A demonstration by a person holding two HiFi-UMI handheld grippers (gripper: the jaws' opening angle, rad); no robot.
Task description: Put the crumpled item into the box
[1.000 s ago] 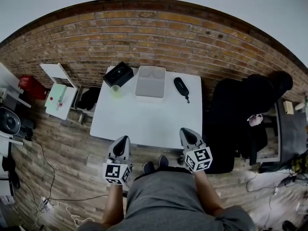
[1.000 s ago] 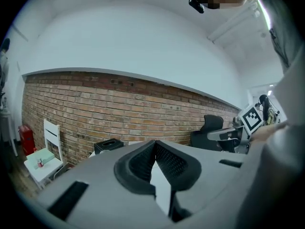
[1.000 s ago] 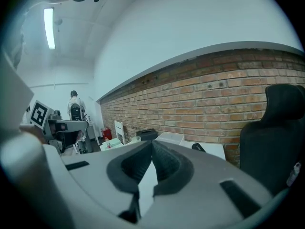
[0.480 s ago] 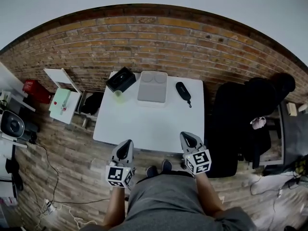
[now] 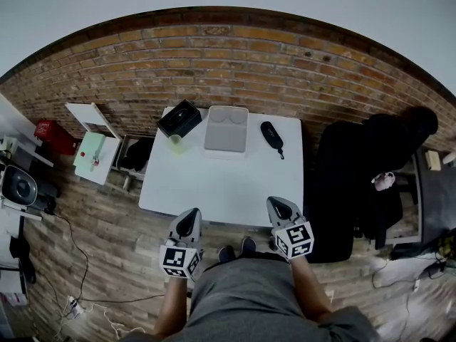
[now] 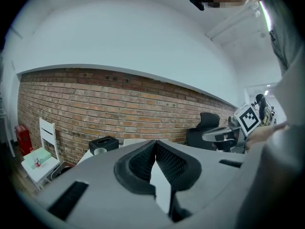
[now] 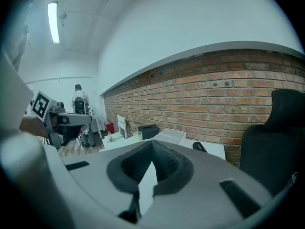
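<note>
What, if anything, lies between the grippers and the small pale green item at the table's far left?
Nothing visible does. Only bare white table lies between the left gripper and right gripper, both shut at its near edge, and the pale green item beside the black box.

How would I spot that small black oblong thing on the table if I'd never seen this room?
Find the white table by the brick wall. Along its far edge, right of the pale grey rectangular box, lies a black oblong case. It is the only slim, rounded dark thing there; the squarish black box sits at the far left corner.
</note>
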